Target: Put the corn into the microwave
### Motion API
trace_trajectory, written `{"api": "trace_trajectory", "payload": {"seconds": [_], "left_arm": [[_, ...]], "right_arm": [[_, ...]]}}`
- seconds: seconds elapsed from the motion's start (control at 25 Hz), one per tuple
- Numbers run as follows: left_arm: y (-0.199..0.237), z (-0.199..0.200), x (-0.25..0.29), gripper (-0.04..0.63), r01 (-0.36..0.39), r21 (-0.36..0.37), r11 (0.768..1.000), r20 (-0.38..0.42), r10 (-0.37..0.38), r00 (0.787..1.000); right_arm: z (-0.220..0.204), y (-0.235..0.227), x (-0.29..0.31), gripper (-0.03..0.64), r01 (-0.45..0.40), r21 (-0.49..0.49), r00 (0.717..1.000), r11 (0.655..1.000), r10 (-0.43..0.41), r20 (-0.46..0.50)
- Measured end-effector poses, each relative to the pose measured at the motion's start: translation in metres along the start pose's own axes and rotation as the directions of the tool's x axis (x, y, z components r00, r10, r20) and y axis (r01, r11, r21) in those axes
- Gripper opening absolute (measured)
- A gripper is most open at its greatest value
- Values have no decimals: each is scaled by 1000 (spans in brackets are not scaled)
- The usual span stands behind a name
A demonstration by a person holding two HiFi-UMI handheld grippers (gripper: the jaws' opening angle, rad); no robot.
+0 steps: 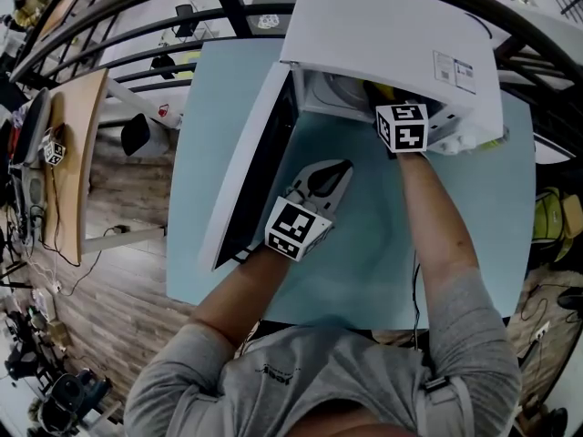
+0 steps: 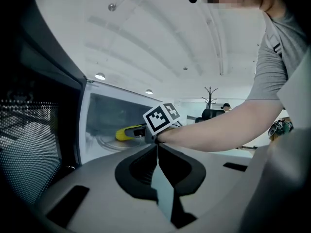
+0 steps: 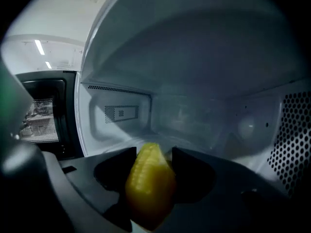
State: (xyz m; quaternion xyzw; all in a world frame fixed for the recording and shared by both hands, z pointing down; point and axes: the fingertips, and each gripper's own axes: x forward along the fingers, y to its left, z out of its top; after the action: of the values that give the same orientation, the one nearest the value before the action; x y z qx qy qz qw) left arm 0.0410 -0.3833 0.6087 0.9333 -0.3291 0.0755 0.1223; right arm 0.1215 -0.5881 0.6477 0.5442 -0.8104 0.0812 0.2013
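Lab-like office: desks [image 1: 80, 153], floor cables [image 1: 56, 237], coat stand [image 2: 210, 93]

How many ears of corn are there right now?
1. The corn is clamped in the right gripper, inside the open microwave. No other corn shows, though more could be hidden behind the microwave.

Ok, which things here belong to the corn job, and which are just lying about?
In the job: corn, held in the right gripper; microwave; its open door.
Lying about: wooden desk; coat stand.
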Motion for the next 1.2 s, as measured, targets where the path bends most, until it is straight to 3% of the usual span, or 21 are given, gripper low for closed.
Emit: {"api": "trace_trajectory", "payload": {"seconds": [0.68,0.88,1.2], "left_arm": [[3,-2,-1,29,-1,-13,1000,-9,1,1000],[2,0,-3,29,-1,-17,1000,-4,1,1000],[2,-2,-2,29,2,-24,1000,-7,-2,1000]], "right_arm": [[-4,-14,8,242,37,41,999,998,-38,29],[-27,-16,11,241,50,29,998,998,-48,-50],[-29,-21,14,239,56,37,996,998,-53,-70]]}}
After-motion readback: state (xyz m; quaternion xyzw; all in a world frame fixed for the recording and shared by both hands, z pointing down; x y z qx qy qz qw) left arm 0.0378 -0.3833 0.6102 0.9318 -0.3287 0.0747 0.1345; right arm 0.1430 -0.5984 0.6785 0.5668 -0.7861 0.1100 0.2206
